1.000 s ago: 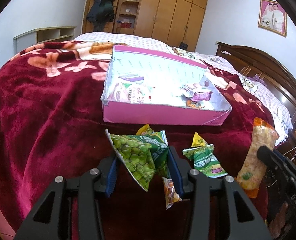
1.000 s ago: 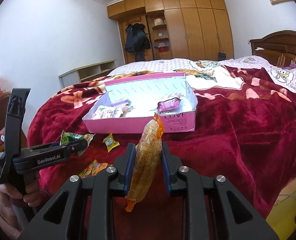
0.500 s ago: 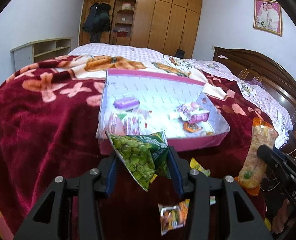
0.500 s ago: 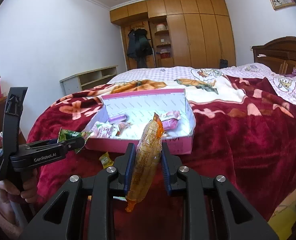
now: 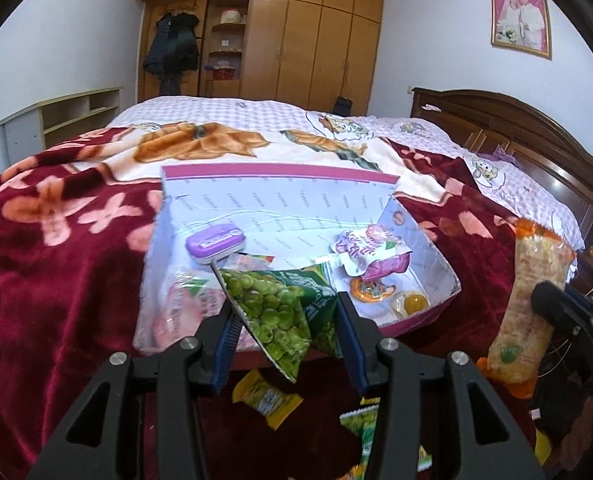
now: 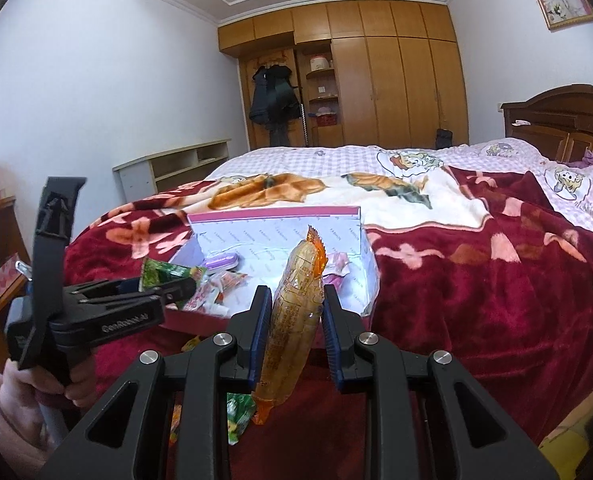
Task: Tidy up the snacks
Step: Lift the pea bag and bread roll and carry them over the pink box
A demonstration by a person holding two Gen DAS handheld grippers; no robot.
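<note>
snack sorting, both grippers loaded over the pink box

item 1: green pea packet (image 5: pixel 280 312), pinched between the jaws of my left gripper (image 5: pixel 286 338), which are closed onto its sides. it hangs tilted, one corner pointing down, above the near edge of the pink box (image 5: pixel 376 178).

item 2: long orange-ended cracker pack (image 6: pixel 296 312), clamped between the narrowly set jaws of my right gripper (image 6: pixel 294 338). long axis near upright, leaning a little right at the top, crimped end up. it sits in front of the box's near right corner.

item 3: pink box, open, resting on the red floral blanket (image 5: pixel 56 264). contents: purple tin (image 5: pixel 215 243) at back left, purple-and-white pouch (image 5: pixel 370 254) at right, small orange wrapper and a yellow jelly cup (image 5: pixel 410 303) at the near right corner, a pinkish packet at near left partly hidden by the pea packet.

item 4: loose on the blanket below my left gripper: yellow-green sachet (image 5: pixel 266 398) and another green sachet, partly hidden by the fingers.
</note>
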